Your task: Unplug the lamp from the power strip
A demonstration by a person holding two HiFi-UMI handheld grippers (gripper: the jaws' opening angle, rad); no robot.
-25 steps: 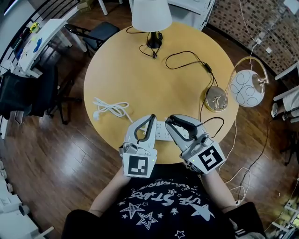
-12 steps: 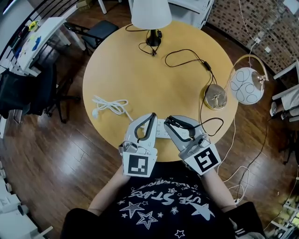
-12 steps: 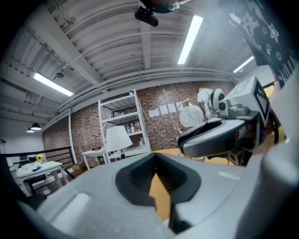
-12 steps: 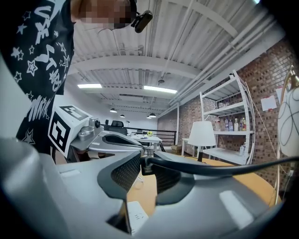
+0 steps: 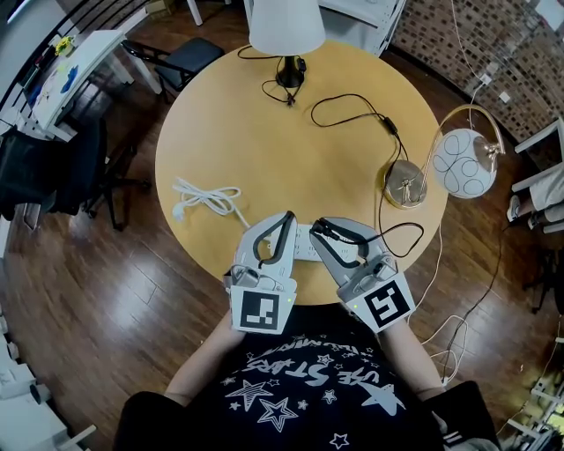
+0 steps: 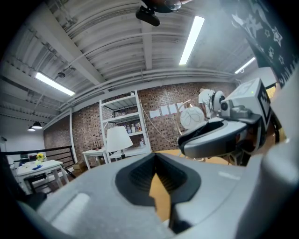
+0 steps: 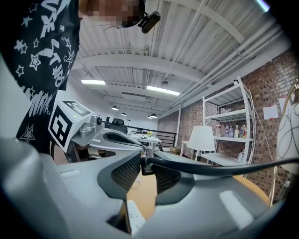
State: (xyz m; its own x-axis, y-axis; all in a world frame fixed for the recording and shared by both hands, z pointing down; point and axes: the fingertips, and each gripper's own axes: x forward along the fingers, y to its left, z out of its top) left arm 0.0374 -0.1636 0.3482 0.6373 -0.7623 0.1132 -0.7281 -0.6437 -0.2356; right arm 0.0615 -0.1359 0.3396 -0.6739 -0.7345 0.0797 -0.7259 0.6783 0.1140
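My right gripper (image 5: 322, 226) is shut on a black plug (image 7: 145, 166), held at the jaw tips. The plug's black cable (image 7: 210, 169) trails off to the right, toward the gold lamp base (image 5: 406, 189). The white power strip (image 5: 305, 247) lies on the round wooden table (image 5: 264, 141) near the front edge, under and between both grippers, and shows low between the right jaws as the strip (image 7: 134, 218). The plug's prongs are hidden. My left gripper (image 5: 286, 218) sits over the strip's left end with its tips together and nothing between them.
A white-shade lamp (image 5: 285, 26) stands at the table's far edge. The gold lamp's globe (image 5: 467, 165) hangs past the right rim. A coiled white cord (image 5: 207, 203) lies to the left of the grippers. More cables trail over the wooden floor on the right.
Almost nothing has changed. The rear of the right gripper has swung slightly to the left, and its hold on the plug is the same. The left gripper has stayed put.
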